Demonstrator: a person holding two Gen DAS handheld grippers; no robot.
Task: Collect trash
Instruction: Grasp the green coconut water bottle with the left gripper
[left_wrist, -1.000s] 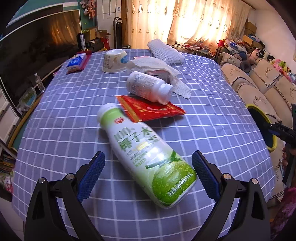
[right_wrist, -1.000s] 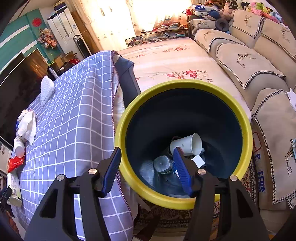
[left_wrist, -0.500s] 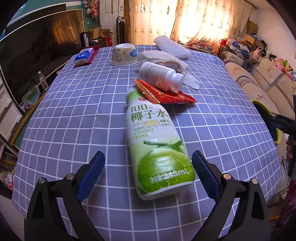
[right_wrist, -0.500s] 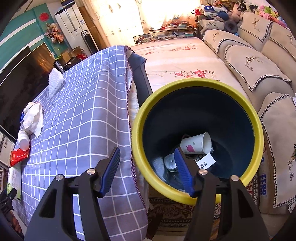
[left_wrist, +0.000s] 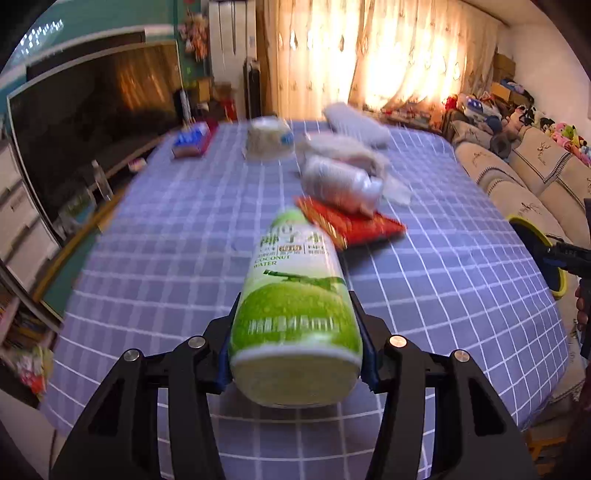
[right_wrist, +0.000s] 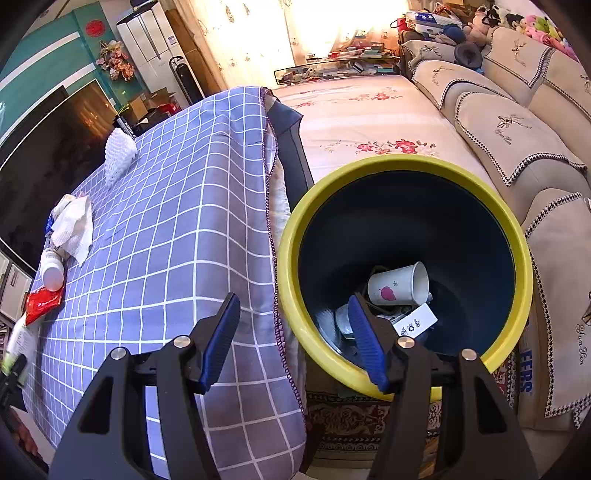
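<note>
A green-and-white coconut water bottle (left_wrist: 291, 266) points away from me over the checked tablecloth (left_wrist: 166, 240). My left gripper (left_wrist: 295, 332) is closing its jaws on the bottle's base, and both blue pads touch its sides. The same bottle shows at the left edge of the right wrist view (right_wrist: 18, 339). My right gripper (right_wrist: 291, 314) is open and grips nothing. It hangs over the near rim of the yellow-rimmed dark bin (right_wrist: 406, 162), one finger above the bin's inside, the other above the cloth edge. A paper cup (right_wrist: 399, 284) and scraps lie in the bin.
Behind the bottle lie a red packet (left_wrist: 354, 225), a white plastic bottle (left_wrist: 336, 181), crumpled tissue (left_wrist: 343, 147), a white bowl (left_wrist: 267, 138), foam netting (left_wrist: 354, 118) and a blue pack (left_wrist: 190, 142). The bin (left_wrist: 532, 236) stands off the table's right edge, sofas beyond it.
My left gripper moved forward around the bottle and its jaws came in from wide open onto the bottle's base. The right gripper and the bin stayed much as they were.
</note>
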